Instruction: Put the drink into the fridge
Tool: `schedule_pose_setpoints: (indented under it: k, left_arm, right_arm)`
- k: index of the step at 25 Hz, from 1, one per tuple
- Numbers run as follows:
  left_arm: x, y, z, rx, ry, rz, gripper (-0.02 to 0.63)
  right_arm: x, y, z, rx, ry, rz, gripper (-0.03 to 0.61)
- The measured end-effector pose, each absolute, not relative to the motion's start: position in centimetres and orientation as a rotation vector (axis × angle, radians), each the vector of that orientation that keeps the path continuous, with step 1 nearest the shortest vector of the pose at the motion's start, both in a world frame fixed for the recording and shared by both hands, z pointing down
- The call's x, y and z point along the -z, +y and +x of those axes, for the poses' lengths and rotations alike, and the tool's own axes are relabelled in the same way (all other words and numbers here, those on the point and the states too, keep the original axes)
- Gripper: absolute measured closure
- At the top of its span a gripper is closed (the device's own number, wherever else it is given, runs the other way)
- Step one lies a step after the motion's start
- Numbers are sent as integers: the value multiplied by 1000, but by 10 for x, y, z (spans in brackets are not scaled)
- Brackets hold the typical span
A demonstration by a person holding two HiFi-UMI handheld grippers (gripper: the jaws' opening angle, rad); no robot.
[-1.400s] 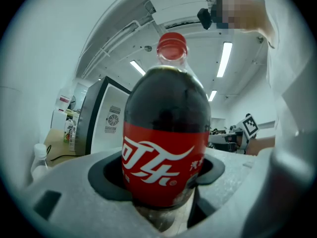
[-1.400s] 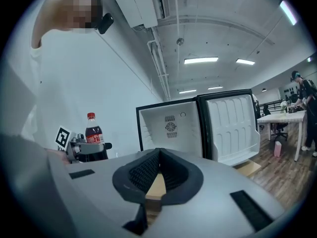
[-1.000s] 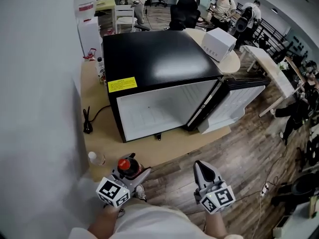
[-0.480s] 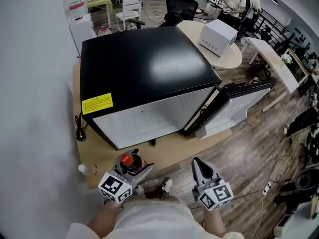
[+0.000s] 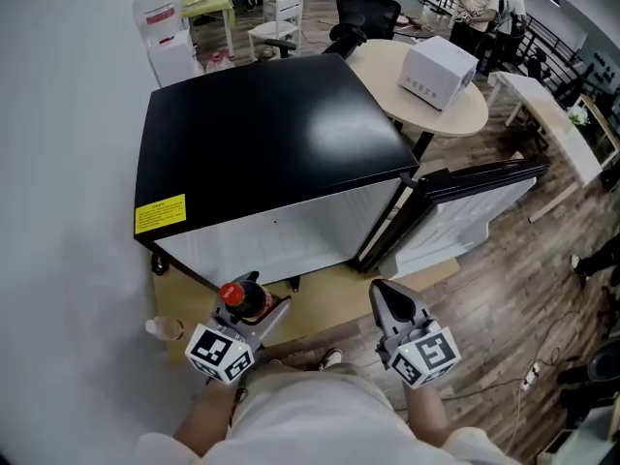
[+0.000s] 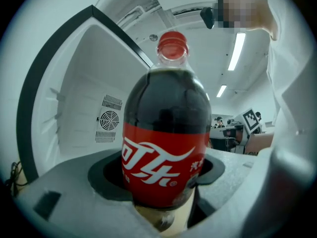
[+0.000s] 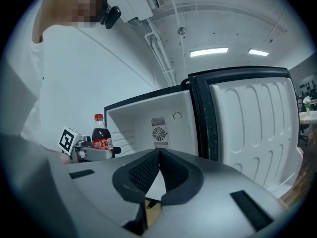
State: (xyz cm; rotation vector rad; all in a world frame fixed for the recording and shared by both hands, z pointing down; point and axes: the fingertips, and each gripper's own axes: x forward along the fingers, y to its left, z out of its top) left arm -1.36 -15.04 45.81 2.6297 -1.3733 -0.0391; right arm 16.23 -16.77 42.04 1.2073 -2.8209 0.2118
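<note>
One cola bottle (image 5: pixel 242 298) is riding upright in our left gripper (image 5: pixel 262 316), its fingers clenching low on the body, in front of the open fridge (image 5: pixel 262 153) and not yet inside; our right gripper (image 5: pixel 392 306) is carrying nothing, fingers pressed together; we are risking clipping the cabinet's edge or the door (image 5: pixel 465 201) with the tall neck, tilting the bottle in that low grip.

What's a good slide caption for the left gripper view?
Left gripper holds a red-capped cola bottle upright before the open fridge.
</note>
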Motion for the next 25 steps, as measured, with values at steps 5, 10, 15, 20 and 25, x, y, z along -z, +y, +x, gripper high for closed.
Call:
schedule_pose_setpoints:
  k: [5,10,15,20,25]
  left_arm:
    - [-462,-174,-15,-9,-1390,2637,281]
    - [-475,-206,-12,-47,-1386,2642,281]
    - [-483,-233,-8,-69,-1360,2665,281]
    - [-508,-265,-1,-90,-1341,2667,281]
    - [-536,-287,-5,-173,-1341,2640,281]
  right_arm:
    - [-425,-171,166,-252,-2813,1201,578]
    - [-429,-170,167,-269,-2789,1195,578]
    - [-429,-163,168,-283,-2746,1225,578]
    - [-435,-159,174,-282,-2689,1268,578]
    - [-429,-150,176,-268,-2664,1312,578]
